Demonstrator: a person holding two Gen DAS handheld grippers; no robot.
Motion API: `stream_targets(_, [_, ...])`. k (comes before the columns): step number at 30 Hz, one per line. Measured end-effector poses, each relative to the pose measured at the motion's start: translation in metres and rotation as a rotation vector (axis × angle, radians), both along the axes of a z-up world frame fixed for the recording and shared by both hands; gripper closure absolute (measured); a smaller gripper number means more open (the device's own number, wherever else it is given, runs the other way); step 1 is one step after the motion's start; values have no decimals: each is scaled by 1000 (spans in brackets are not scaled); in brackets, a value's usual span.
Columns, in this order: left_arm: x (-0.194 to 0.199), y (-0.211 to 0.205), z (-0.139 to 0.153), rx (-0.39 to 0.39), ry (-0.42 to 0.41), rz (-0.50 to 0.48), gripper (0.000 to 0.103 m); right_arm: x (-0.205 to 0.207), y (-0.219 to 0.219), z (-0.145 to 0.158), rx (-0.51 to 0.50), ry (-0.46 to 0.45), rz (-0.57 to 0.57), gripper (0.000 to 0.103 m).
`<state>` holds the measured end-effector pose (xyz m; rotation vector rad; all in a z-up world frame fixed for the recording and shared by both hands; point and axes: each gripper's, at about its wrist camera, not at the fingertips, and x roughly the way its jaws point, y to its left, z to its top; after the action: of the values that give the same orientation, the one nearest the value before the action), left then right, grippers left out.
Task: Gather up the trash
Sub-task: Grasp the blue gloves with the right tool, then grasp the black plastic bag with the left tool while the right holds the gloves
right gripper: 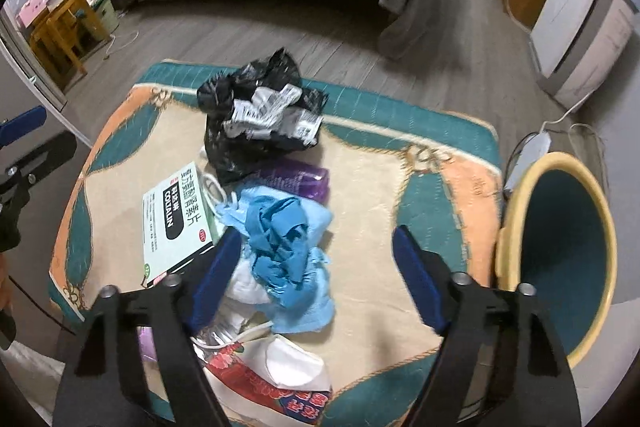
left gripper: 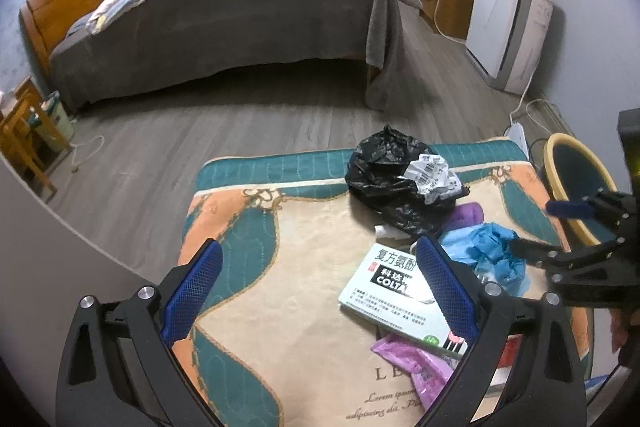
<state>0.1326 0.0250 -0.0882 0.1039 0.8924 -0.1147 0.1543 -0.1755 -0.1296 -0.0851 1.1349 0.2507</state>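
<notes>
Both hand-held grippers hang over the mat with nothing in them. One, the left hand-held gripper [left gripper: 320,259], has its blue fingers wide apart above the green medicine box [left gripper: 394,291]. Its partner, the right hand-held gripper [right gripper: 318,247], is spread wide too, just over the crumpled blue gloves [right gripper: 286,243]. Trash lies in a heap on the mat [right gripper: 380,187]: a black bag [right gripper: 244,139] with white labels near the far edge, the blue gloves in the middle. Beside the mat's right edge stands a yellow bin [right gripper: 560,247].
</notes>
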Motion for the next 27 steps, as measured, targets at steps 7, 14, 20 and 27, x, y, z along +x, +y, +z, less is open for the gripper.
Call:
stream_targets(7, [17,-13,0,-31,-22,-32,7,8,4,-18,44,97,17,77])
stream_targets(14, [36,-51,-18,32,-31,-140,7,1,-17,10,125,87,-19,89])
stream_targets(20, [54,-85,-38,38,-4,-236,7,1,-50,34,96,16,-93,89])
stream_targets(27, [70,-111,-58,30,34,-288,16,9,-86,20,61,39,-160,89])
